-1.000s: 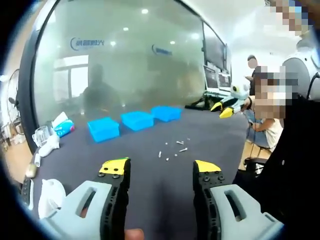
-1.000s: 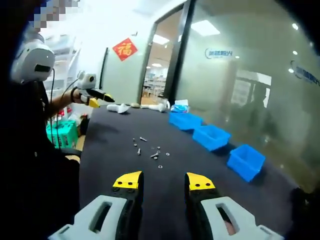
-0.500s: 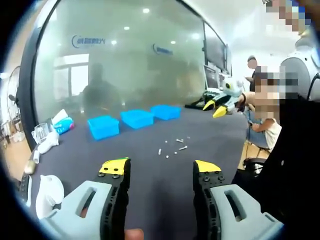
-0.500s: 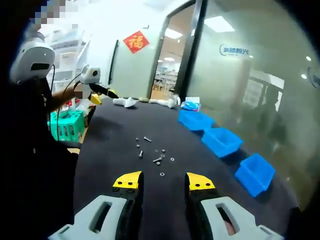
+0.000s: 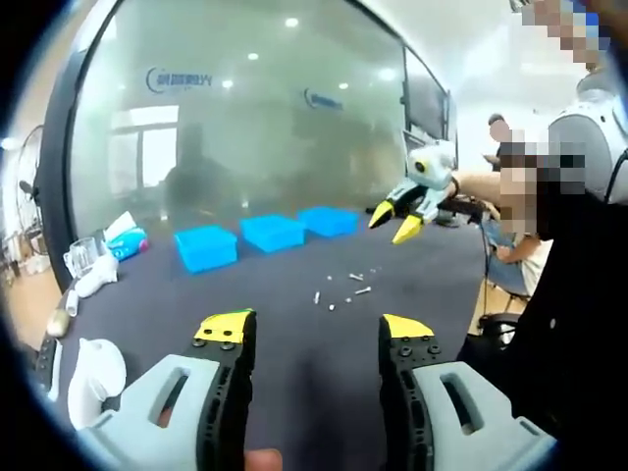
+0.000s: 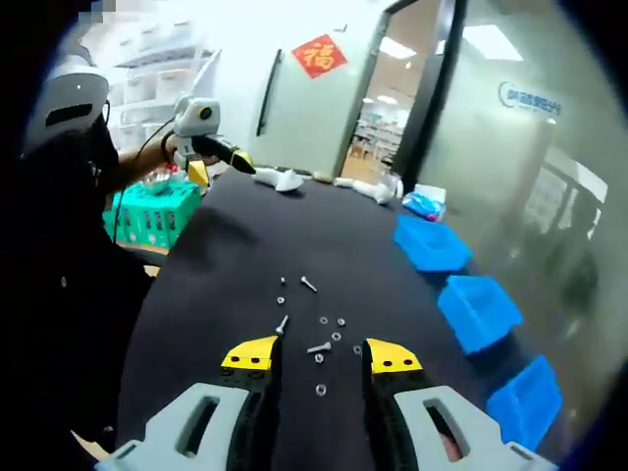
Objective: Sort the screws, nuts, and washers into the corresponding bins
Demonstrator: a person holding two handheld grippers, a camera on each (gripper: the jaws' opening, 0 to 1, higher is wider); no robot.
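Small screws, nuts and washers (image 5: 343,288) lie scattered on the dark table (image 5: 294,343); in the right gripper view these loose parts (image 6: 316,329) sit just beyond my jaw tips. Three blue bins (image 5: 206,247) (image 5: 272,233) (image 5: 328,220) stand in a row along the glass wall, seen again as bins (image 6: 430,245) (image 6: 479,309) (image 6: 525,402). My left gripper (image 5: 314,329) is open and holds nothing, well short of the parts. My right gripper (image 6: 322,355) is open above the table, and shows as the right gripper (image 5: 394,222) hovering beyond the parts. The left gripper (image 6: 218,162) shows at the table's far corner.
White objects (image 5: 90,371) and a tissue pack (image 5: 126,243) lie along the table's left end, with more white items (image 6: 280,180) at that end. A green basket (image 6: 157,211) stands off the table. A glass wall (image 5: 245,128) runs behind the bins. The person's dark-clothed body (image 5: 569,324) stands beside the table.
The right gripper has swung in over the table toward the scattered parts, which now lie close in front of its jaws. The left gripper has barely moved. Both stay open.
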